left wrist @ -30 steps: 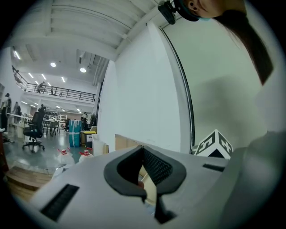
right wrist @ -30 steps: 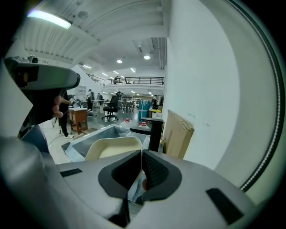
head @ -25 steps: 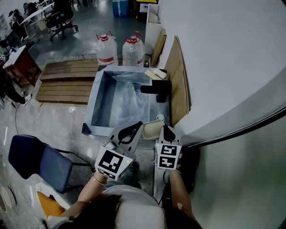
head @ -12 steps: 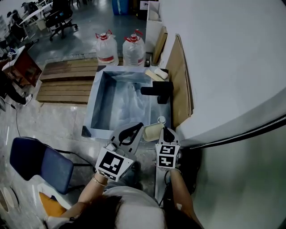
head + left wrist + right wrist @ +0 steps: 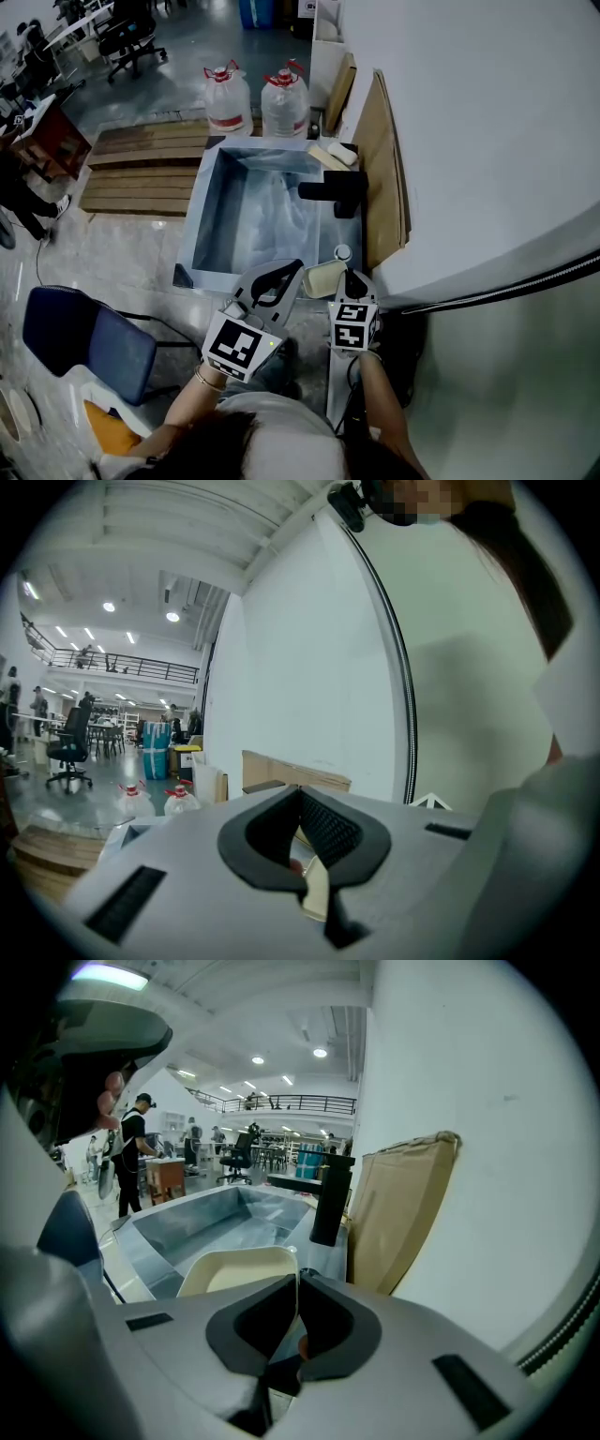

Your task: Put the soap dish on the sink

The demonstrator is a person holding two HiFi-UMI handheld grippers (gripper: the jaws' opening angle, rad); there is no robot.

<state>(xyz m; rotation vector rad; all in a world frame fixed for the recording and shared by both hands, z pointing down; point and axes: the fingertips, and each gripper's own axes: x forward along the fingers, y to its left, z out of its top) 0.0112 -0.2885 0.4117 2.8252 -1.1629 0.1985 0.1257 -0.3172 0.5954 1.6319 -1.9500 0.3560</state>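
Soap dish — cream, shallow, rounded rectangle, hollow side up, long axis lying crosswise at the near right corner of the steel sink. Right gripper — jaws pinched on the dish's right rim. Left gripper: jaws together, holding nothing, just beside the dish's left end.

Two water jugs, wooden pallet, blue chair, leaning cardboard
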